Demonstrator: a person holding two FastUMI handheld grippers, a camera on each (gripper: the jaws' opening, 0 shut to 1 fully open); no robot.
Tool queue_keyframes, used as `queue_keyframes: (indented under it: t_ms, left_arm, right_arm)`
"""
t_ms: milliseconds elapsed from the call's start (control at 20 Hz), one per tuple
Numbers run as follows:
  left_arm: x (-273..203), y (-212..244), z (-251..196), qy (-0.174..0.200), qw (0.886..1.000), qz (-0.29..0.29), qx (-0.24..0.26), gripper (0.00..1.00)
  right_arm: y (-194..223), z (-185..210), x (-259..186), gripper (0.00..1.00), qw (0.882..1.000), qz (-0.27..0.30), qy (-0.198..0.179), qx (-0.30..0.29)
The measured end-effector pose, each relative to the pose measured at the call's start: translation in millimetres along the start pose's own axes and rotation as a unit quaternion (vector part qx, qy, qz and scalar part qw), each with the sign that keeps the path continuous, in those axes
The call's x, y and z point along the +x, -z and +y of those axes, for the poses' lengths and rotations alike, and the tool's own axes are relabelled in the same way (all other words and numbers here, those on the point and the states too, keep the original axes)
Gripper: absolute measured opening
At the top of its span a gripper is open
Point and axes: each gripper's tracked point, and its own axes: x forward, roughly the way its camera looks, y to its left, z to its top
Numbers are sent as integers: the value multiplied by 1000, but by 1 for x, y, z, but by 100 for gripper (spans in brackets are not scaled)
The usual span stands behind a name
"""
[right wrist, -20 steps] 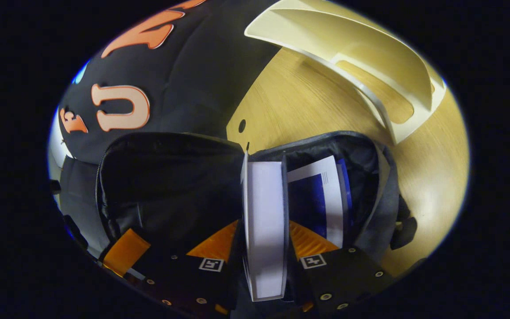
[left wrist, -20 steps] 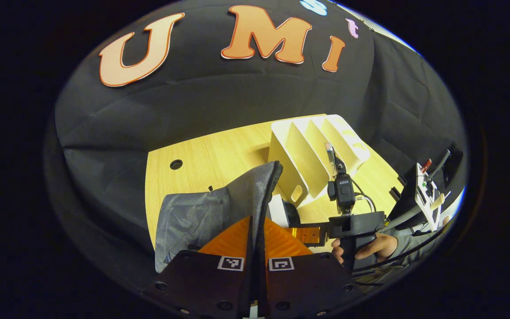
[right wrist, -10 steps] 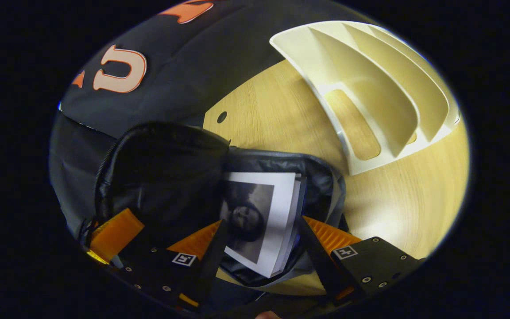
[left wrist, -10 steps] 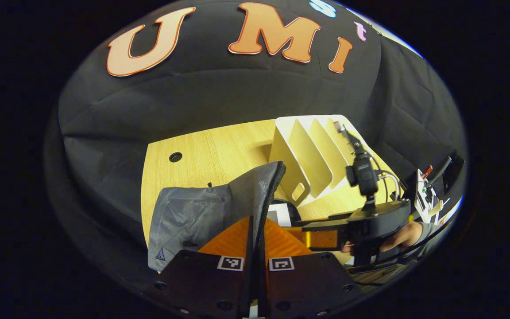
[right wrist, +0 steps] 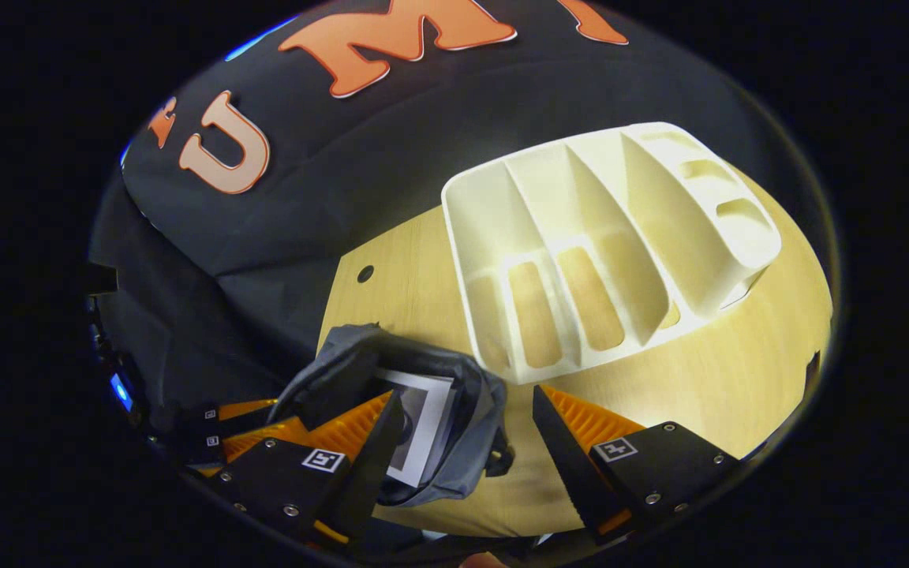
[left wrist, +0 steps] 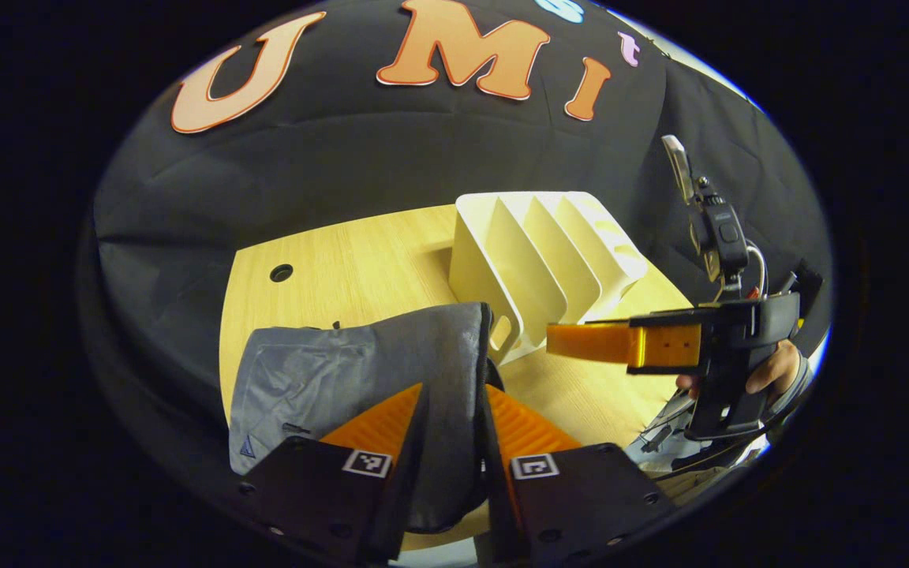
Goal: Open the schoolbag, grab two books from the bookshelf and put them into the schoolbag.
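Note:
The grey schoolbag (left wrist: pixel 344 379) lies on the wooden table (left wrist: pixel 360 260), just in front of my left gripper (left wrist: pixel 454 410). That gripper's fingers stand a little apart, with the bag's raised edge between them. In the right gripper view the bag (right wrist: pixel 470 394) gapes open, and a book (right wrist: pixel 423 426) with a white cover and a dark picture lies inside. My right gripper (right wrist: pixel 462 426) hangs open above the bag with nothing in it. It also shows in the left gripper view (left wrist: pixel 581 341), held by a hand (left wrist: pixel 774 371). The white bookshelf (right wrist: pixel 596 252) stands behind the bag.
The bookshelf (left wrist: pixel 541 252) is a slotted rack near the table's far right. A round cable hole (left wrist: pixel 281 273) is in the tabletop at the far left. Black cloth hangs close behind the table. Bare tabletop (right wrist: pixel 738 371) lies right of the bag.
My right gripper let the white book drop into the bag, opened, and rose up and back. My left gripper's fingers, earlier pinched on the bag's edge, have spread.

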Motion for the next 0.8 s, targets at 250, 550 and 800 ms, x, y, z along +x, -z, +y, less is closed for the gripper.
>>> queue_keyframes:
  t_ms: [250,550,800]
  left_arm:
    - [3,-23,-29,-38,998,-43,-2,72]
    - [8,-82,-86,-90,987,-134,-15,95]
    - [-7,-133,-131,-123,966,-224,-34,96]
  right_arm:
    - [-48,-38,-30,98,997,-61,20,-48]
    - [-117,-84,-76,98,981,-154,45,-110]
    - [-174,-107,-131,98,955,-249,53,-149]
